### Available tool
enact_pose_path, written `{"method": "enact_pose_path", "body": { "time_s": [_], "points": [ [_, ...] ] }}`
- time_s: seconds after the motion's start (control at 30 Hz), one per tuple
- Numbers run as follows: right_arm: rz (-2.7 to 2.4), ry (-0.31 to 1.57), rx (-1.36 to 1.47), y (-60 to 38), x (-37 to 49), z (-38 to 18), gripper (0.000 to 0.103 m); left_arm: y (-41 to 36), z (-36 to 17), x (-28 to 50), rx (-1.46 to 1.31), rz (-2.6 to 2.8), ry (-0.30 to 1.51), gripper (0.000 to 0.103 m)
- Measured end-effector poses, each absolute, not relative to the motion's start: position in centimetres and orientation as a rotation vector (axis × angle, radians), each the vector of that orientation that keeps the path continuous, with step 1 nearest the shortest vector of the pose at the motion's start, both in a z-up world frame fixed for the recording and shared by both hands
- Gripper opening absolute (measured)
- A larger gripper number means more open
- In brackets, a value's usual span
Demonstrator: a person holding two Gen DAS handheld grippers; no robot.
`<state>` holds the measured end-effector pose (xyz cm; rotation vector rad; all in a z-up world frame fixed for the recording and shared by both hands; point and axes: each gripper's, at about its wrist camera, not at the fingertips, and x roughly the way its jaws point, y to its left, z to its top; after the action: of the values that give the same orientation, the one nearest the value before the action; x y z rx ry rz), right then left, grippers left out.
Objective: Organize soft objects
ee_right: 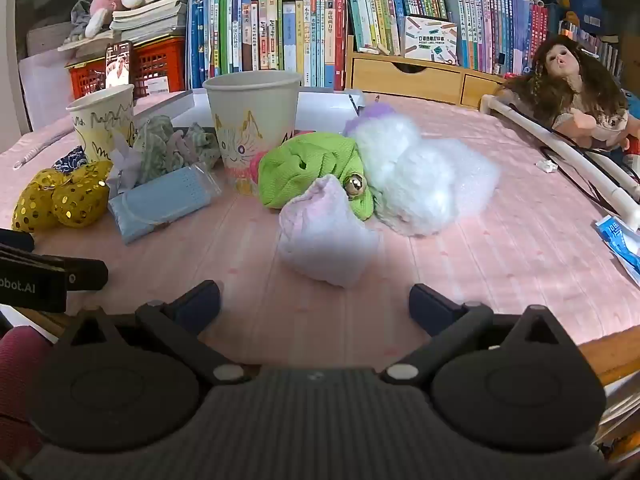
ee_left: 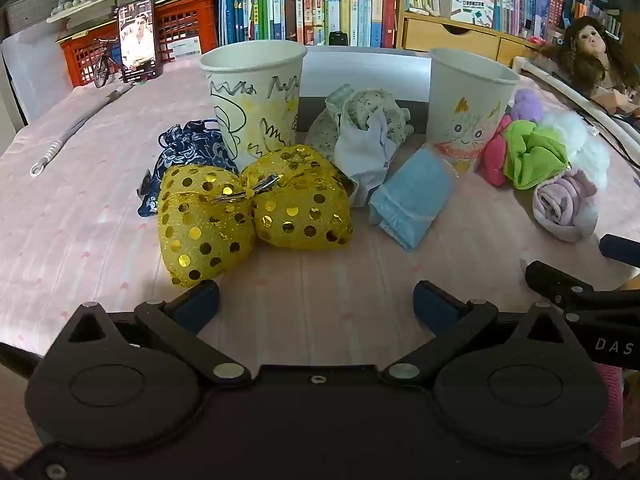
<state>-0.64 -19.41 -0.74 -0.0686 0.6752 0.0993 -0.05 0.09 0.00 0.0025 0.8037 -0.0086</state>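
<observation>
Two paper cups stand on the pink table: a yellow-scribbled cup (ee_left: 256,96) (ee_right: 102,120) on the left and a cat-drawing cup (ee_left: 468,108) (ee_right: 252,120) on the right. A gold sequin bow (ee_left: 248,208) (ee_right: 60,200) lies just ahead of my open, empty left gripper (ee_left: 316,304). Beside it are a blue patterned pouch (ee_left: 188,152), a pale crumpled cloth (ee_left: 368,132) and a blue packet (ee_left: 412,196) (ee_right: 160,200). My open, empty right gripper (ee_right: 314,300) faces a lilac rolled cloth (ee_right: 328,236) (ee_left: 564,204), a green cloth (ee_right: 312,168) (ee_left: 532,152) and a white fluffy item (ee_right: 420,172).
A bookshelf (ee_right: 300,28), a red crate (ee_left: 180,36) and a phone on a stand (ee_left: 138,40) are at the back. A doll (ee_right: 572,80) and a white tube (ee_right: 560,148) lie at the right. A pink item (ee_left: 496,156) sits by the cat cup.
</observation>
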Motion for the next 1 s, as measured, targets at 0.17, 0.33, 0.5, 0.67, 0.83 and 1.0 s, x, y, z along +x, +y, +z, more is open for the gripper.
{"method": "enact_pose_path", "body": {
  "time_s": [0.17,0.33,0.5,0.67,0.83,1.0],
  "points": [
    [0.100,0.675,-0.069,-19.36,-0.57,-0.74,0.103,0.11,-0.02,-0.01,0.006,-0.004,0.810,0.103],
    [0.099,0.673,-0.071,-19.29,-0.62,-0.77,0.103,0.07,-0.03,-0.02,0.009,-0.002,0.810,0.103],
    [0.098,0.674,-0.071,-19.26,-0.60,-0.76,0.103,0.05,-0.02,0.00,0.010,-0.001,0.811,0.103],
    [0.098,0.674,-0.071,-19.25,-0.60,-0.76,0.103,0.05,-0.03,0.00,0.010,-0.001,0.811,0.103],
    [0.098,0.675,-0.072,-19.26,-0.60,-0.77,0.103,0.05,-0.03,-0.01,0.010,-0.001,0.811,0.103],
    [0.098,0.675,-0.072,-19.27,-0.61,-0.79,0.103,0.04,-0.03,0.00,0.010,0.000,0.811,0.103]
  ]
}}
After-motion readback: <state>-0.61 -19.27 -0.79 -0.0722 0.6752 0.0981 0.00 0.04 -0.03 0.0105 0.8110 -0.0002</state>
